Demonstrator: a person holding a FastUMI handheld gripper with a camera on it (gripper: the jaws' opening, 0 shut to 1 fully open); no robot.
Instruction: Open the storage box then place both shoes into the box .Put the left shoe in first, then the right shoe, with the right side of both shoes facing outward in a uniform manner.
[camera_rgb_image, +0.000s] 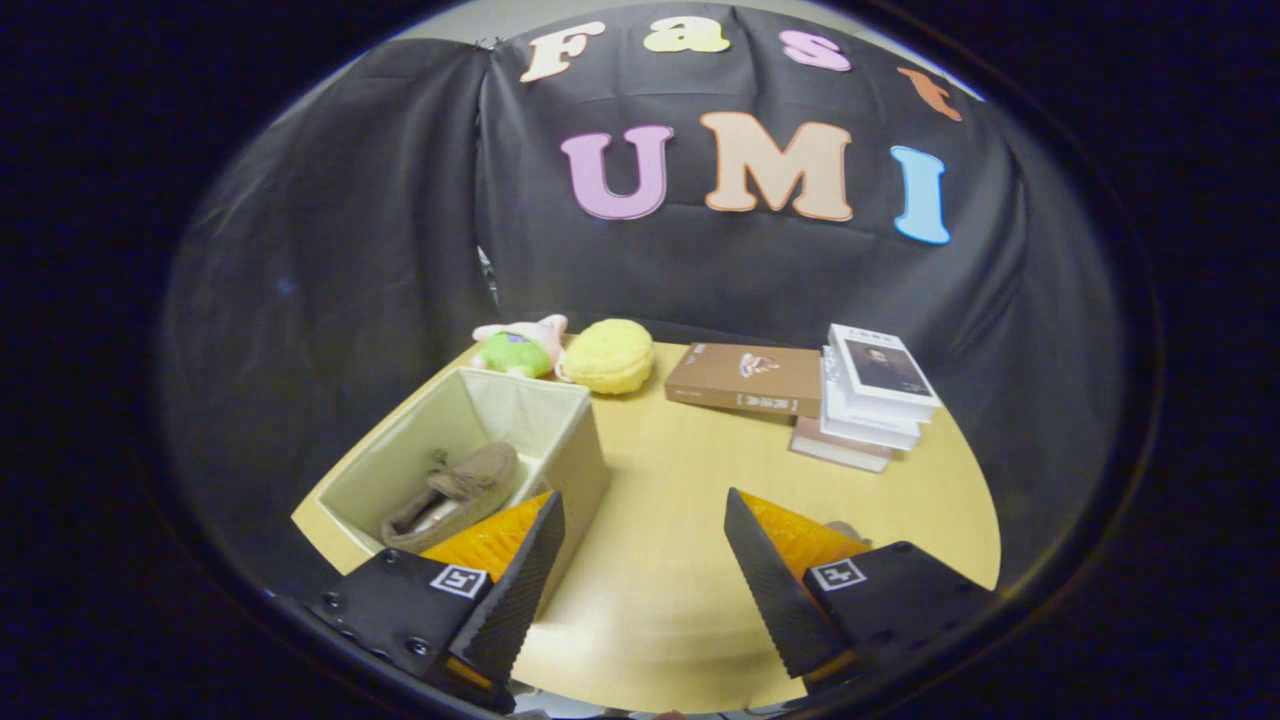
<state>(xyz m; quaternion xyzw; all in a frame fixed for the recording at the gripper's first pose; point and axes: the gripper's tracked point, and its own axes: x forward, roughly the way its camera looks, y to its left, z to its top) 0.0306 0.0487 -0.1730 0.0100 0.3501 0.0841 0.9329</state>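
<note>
An open beige fabric storage box (572, 440) stands on the wooden table, ahead and to the left of my fingers. One brown shoe (455, 493) lies inside it on its side. My gripper (643, 525) hangs open above the table to the right of the box, with nothing between the fingers. The left finger (520, 580) overlaps the box's near corner in the view. A small brownish bit (848, 530) peeks from behind the right finger (765, 575); I cannot tell what it is.
At the back of the table (660, 560) sit a pink and green plush toy (520, 348) and a yellow plush (610, 355). A brown book (745, 378) lies next to a stack of books (868, 395) at the back right.
</note>
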